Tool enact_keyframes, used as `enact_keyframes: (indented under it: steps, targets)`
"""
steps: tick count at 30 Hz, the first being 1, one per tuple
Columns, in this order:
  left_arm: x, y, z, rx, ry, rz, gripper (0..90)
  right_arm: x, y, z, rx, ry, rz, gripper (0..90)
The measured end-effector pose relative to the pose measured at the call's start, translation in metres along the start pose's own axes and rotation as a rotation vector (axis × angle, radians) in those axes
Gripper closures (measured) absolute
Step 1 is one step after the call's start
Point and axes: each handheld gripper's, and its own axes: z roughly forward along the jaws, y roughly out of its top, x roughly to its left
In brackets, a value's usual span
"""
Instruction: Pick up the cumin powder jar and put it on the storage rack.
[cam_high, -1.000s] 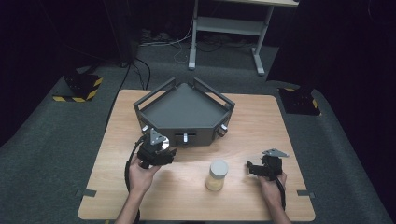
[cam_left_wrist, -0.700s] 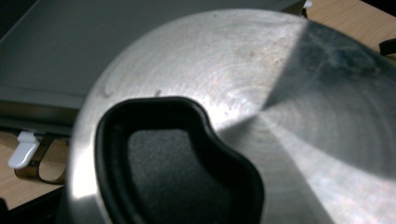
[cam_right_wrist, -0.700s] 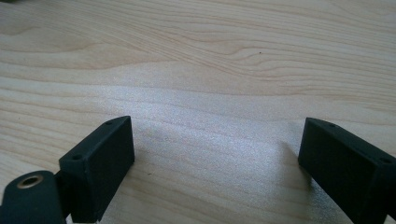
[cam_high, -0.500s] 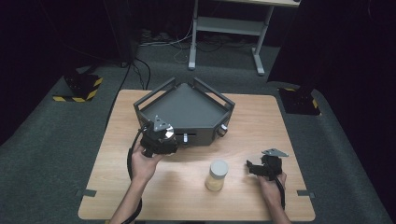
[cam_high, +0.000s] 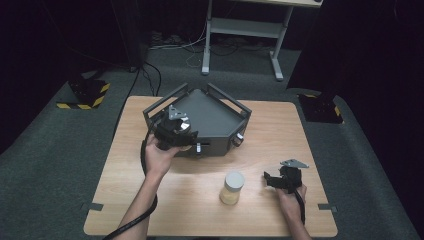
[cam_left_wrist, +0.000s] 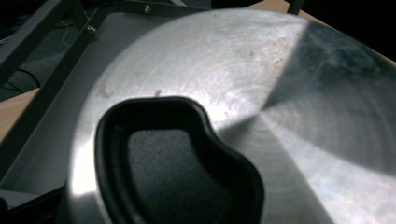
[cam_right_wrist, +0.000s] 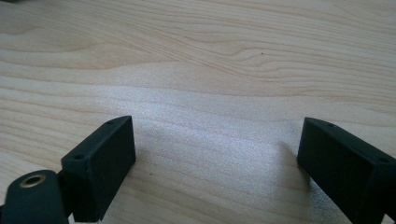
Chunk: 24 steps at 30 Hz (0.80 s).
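Since a second ago our left gripper has lifted from the bench edge of the tray to hang over the near left corner of the grey tray, left of centre in the high view. Its jaws are clamped on a round metal lid with a black handle. Lower centre stands the jar. At lower right our right gripper rests, jaws wide and bare.

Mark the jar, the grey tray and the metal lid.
jar (cam_high: 233, 187), high view, middle of its side.
grey tray (cam_high: 212, 117), high view, bare floor.
metal lid (cam_left_wrist: 243, 74), left gripper view, bare brushed top.
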Motion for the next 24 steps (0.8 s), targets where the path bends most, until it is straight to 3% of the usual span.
enact_keyframes:
  steps: [9,18,24]
  targets:
    - [0.008,0.024,0.020,0.015,0.041,-0.027,31.4,0.000,0.000,0.000,-0.002,0.000,-0.003,11.0]
    - [0.017,0.035,0.051,0.056,0.087,-0.052,31.4,0.000,0.000,0.000,-0.003,0.001,-0.005,11.2]
    - [0.021,0.033,0.059,0.050,0.100,-0.069,31.4,0.001,-0.001,0.000,-0.003,0.001,-0.004,11.4]
